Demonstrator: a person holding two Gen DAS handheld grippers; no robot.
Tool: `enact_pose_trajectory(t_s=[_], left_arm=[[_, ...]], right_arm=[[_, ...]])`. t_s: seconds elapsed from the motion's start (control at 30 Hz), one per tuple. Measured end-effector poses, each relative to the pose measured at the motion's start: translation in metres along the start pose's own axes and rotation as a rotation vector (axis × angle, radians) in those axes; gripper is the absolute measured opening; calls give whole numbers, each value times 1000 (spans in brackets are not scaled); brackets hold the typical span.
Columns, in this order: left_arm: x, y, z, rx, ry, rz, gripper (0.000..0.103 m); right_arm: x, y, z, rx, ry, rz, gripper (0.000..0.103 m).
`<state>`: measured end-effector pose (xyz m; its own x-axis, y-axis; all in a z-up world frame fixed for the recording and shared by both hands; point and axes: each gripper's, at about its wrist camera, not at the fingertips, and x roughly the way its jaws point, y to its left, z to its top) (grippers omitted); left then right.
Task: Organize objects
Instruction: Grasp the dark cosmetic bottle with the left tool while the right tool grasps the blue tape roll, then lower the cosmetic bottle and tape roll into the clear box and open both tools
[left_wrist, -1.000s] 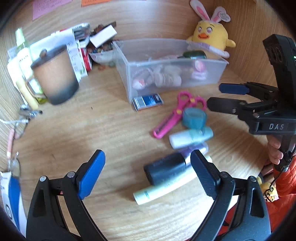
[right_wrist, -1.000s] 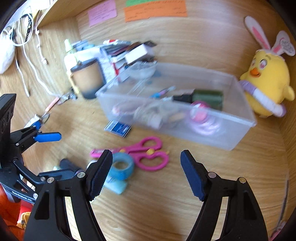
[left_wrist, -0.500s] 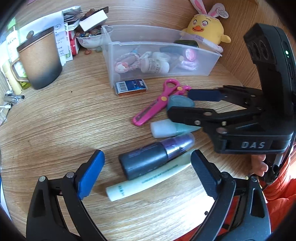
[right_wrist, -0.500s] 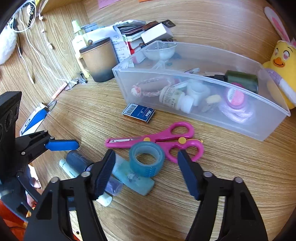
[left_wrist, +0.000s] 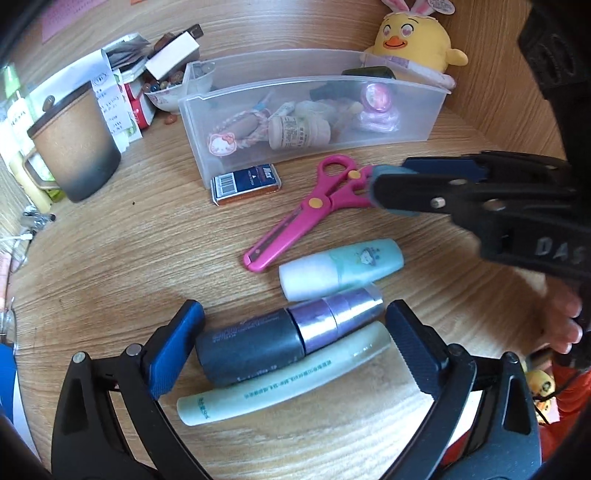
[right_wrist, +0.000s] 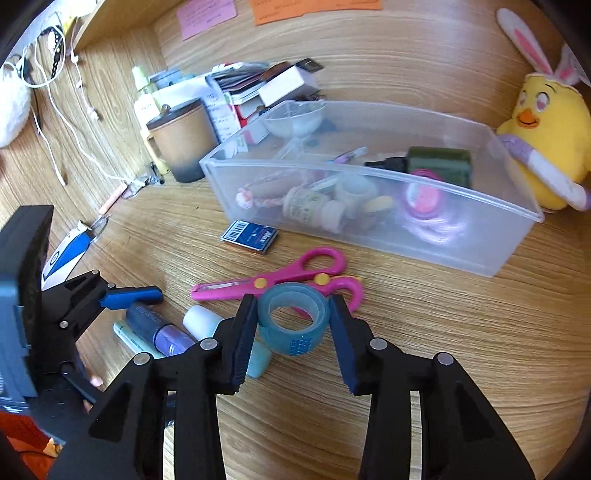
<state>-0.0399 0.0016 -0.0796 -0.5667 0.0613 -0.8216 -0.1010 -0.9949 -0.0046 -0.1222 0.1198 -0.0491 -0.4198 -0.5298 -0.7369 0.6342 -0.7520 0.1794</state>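
My left gripper is open, its fingers on either side of a dark bottle with a purple cap and a pale green tube lying on the desk. My right gripper has closed in around a blue tape roll that rests against pink scissors; both pads sit at the roll's sides. A mint tube with a white cap lies between. The clear plastic bin holds several small items.
A blue card pack lies in front of the bin. A brown mug, papers and boxes stand at the back left. A yellow chick plush sits right of the bin. Wooden walls enclose the desk.
Both grippers moved down and forward. The left now straddles the dark bottle and green tube. The right narrowed from wide open to the sides of the tape roll.
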Motion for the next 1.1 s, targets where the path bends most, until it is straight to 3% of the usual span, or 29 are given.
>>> enact_pose_trajectory(t_s=[0.1,0.47,1.1], left_arm=[[-2,2,0,-6,-15,4,91],[-23,7,10,-4,-84,16,91],[-50,41,91,-60,-220,-2,91]], right_arm=[[-7,-8,-2,13,-13,-6,36],[-18,-20,-6,55,-46,-7,36],[-58,-35,28,68,-185,-68,36]])
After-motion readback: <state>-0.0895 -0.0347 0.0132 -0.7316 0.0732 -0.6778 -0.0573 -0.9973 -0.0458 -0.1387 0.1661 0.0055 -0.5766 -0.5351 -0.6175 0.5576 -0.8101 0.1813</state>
